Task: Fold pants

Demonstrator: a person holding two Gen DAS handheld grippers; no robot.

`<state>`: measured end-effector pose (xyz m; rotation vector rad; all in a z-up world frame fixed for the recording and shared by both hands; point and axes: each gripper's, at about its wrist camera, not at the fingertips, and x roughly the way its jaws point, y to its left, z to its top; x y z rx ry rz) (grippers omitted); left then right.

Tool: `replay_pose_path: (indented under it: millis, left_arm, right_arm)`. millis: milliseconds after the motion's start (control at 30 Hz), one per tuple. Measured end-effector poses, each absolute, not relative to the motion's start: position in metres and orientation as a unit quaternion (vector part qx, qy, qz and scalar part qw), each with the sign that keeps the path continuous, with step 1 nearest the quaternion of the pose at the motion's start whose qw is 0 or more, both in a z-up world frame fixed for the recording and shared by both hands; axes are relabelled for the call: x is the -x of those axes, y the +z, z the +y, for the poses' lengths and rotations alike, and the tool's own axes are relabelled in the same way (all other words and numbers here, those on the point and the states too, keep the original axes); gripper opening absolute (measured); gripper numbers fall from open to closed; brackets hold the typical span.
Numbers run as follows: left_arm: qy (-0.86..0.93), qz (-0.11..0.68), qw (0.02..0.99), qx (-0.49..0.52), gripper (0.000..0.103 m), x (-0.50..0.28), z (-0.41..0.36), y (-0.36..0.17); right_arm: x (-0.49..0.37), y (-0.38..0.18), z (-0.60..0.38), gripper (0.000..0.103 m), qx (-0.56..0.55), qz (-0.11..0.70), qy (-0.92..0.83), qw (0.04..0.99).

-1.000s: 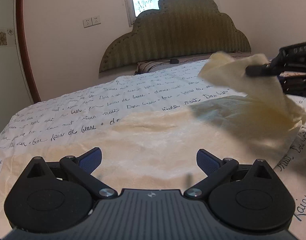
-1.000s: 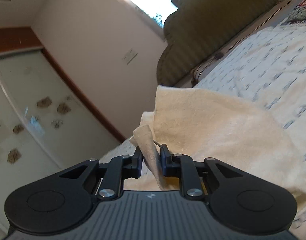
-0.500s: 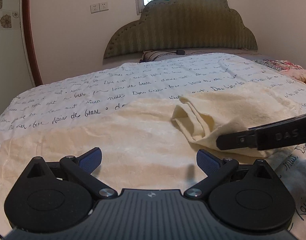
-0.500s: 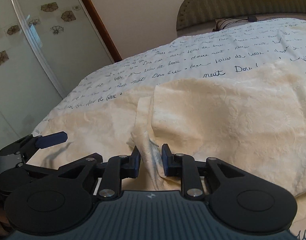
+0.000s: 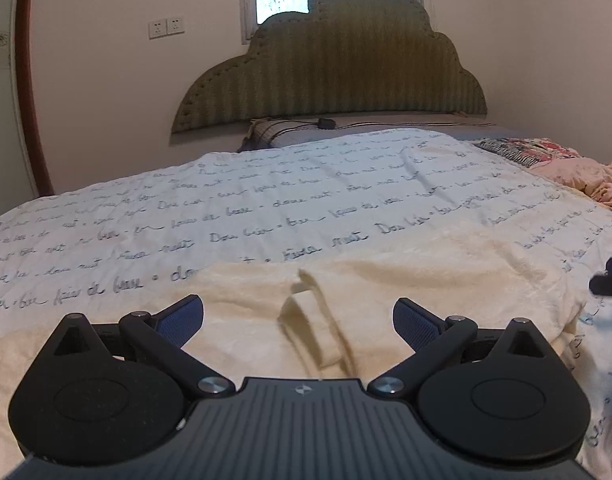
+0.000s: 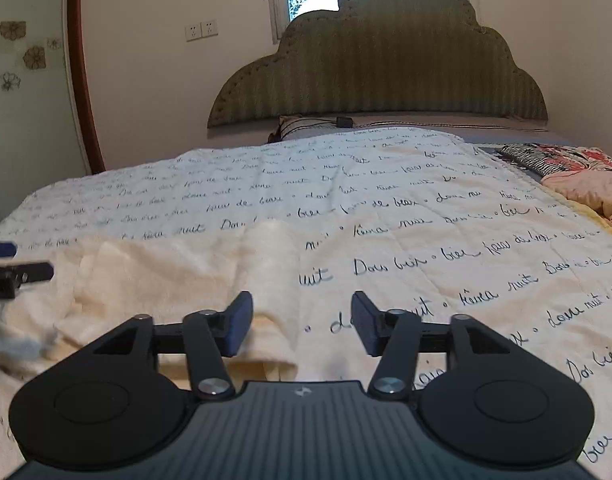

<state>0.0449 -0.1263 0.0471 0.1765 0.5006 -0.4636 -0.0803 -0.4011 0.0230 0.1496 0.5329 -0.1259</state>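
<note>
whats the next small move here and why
Probably bring the open left gripper down onto the raised fold edge of the cream pants ahead of it. The right gripper, its jaws just opened, holds nothing, and that flap lies bunched, not flat.

Open bedspread (image 6: pixel 446 216) ahead; pink bedding (image 6: pixel 586 188) far right.

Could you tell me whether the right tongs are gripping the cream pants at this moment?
No, the right tongs have just opened and stand apart, the cream pants lying loose on the bedspread.
</note>
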Motion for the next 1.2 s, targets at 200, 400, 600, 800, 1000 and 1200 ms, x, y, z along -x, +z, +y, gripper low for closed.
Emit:
replay_pose_path:
  millis: [200,400,600,800,1000,1200]
  left_arm:
    - [-0.250,0.245,0.930,-0.113,0.103,-0.052,-0.173,0.033]
    - [-0.242,0.277,0.917,-0.154,0.103,-0.054,-0.193,-0.006]
    - [-0.254,0.282,0.913,-0.146,0.103,-0.056,-0.188,-0.020]
    - [-0.255,0.284,0.913,-0.142,0.102,-0.054,-0.181,-0.016]
    - [-0.257,0.234,0.928,-0.135,0.102,-0.048,-0.176,0.017]
    - [-0.329,0.282,0.893,-0.123,0.102,-0.075,-0.207,0.017]
  right_arm:
    - [0.081,-0.001,-0.377,0.061,0.007,0.311,-0.067,0.948]
    - [0.051,-0.019,-0.348,0.059,0.082,0.300,-0.065,0.948]
    - [0.048,-0.035,-0.331,0.046,0.162,0.282,-0.154,0.933]
    - [0.065,-0.029,-0.359,0.074,0.077,0.314,-0.154,0.934]
    - [0.094,0.018,-0.388,0.056,0.046,0.284,-0.089,0.954]
    - [0.027,0.032,-0.371,0.028,0.068,0.257,-0.007,0.964]
